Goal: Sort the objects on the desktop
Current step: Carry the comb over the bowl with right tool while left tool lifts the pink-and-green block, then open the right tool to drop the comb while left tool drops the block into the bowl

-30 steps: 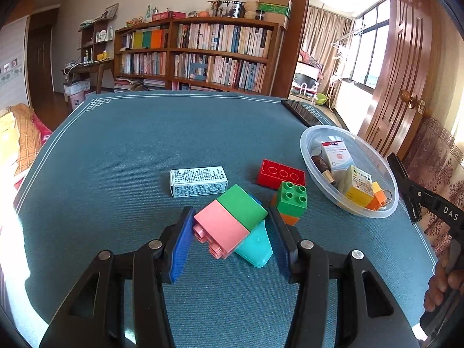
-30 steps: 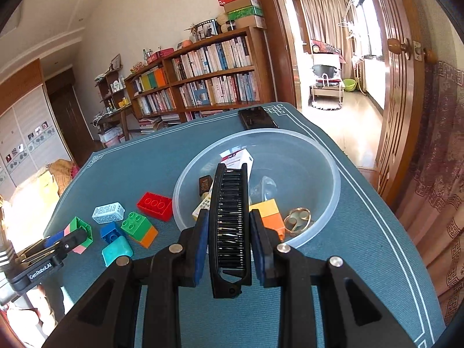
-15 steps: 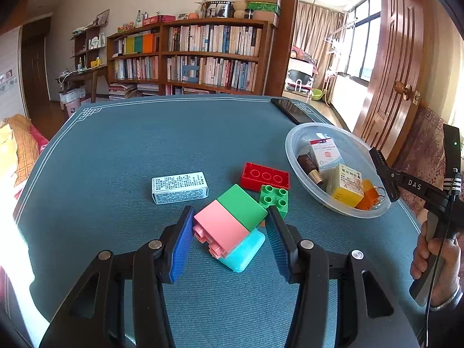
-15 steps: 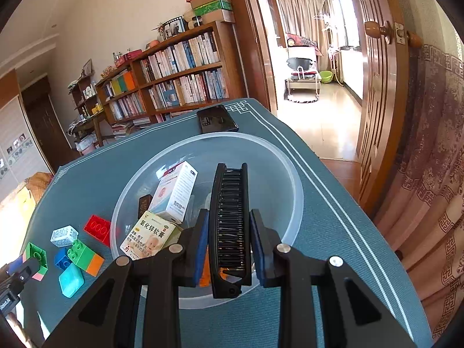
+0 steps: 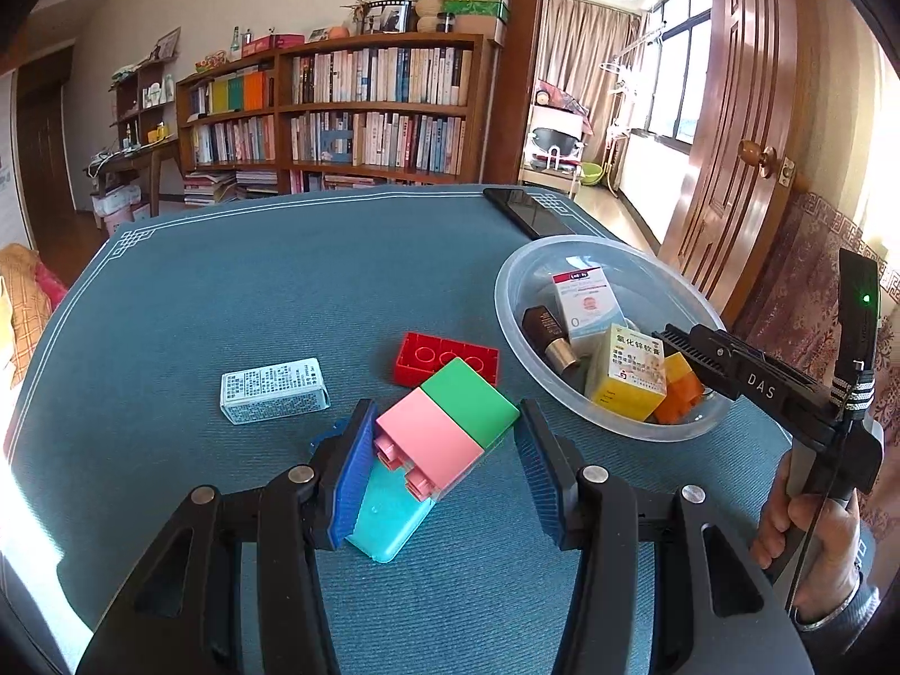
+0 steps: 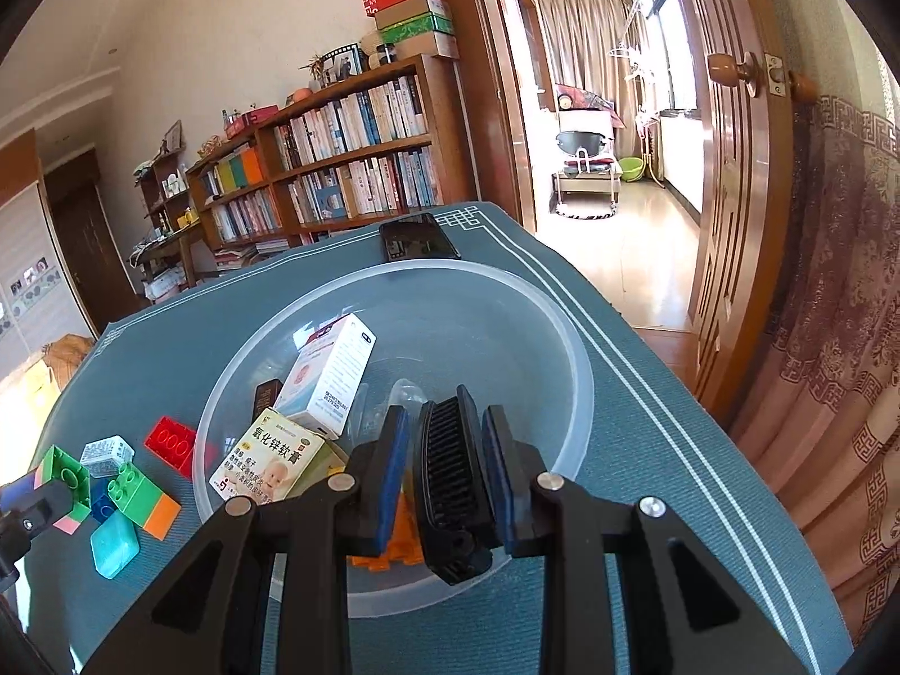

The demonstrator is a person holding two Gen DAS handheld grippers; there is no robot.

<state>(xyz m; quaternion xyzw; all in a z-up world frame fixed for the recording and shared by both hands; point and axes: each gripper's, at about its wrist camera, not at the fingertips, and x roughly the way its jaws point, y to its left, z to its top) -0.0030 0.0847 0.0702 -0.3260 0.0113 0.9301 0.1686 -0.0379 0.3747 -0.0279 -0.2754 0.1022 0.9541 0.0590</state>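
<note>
My left gripper (image 5: pixel 444 416) is shut on a pink and green block (image 5: pixel 450 422), held tilted just above the blue tablecloth. Under it lies a teal case (image 5: pixel 388 512). My right gripper (image 6: pixel 444 422) is shut on a black comb (image 6: pixel 450 467) and hangs over the near side of a clear plastic bowl (image 6: pixel 562 326). From the left wrist, that gripper (image 5: pixel 703 349) reaches over the bowl's (image 5: pixel 506 304) right rim. In the bowl lie a white box (image 6: pixel 332 377), a yellow box (image 6: pixel 270 455), a brown bottle (image 5: pixel 548 334) and an orange block (image 5: pixel 678 388).
A red brick (image 5: pixel 427 354), a white printed box (image 5: pixel 273 391) and a green and orange block (image 6: pixel 143 492) lie left of the bowl. A black phone (image 6: pixel 416 236) sits behind the bowl at the far table edge. A hand (image 5: pixel 810 534) holds the right gripper's handle.
The left gripper has carried the block to the right, closer to the bowl. The right gripper has moved in over the bowl and lower, and the comb now tips down toward it.
</note>
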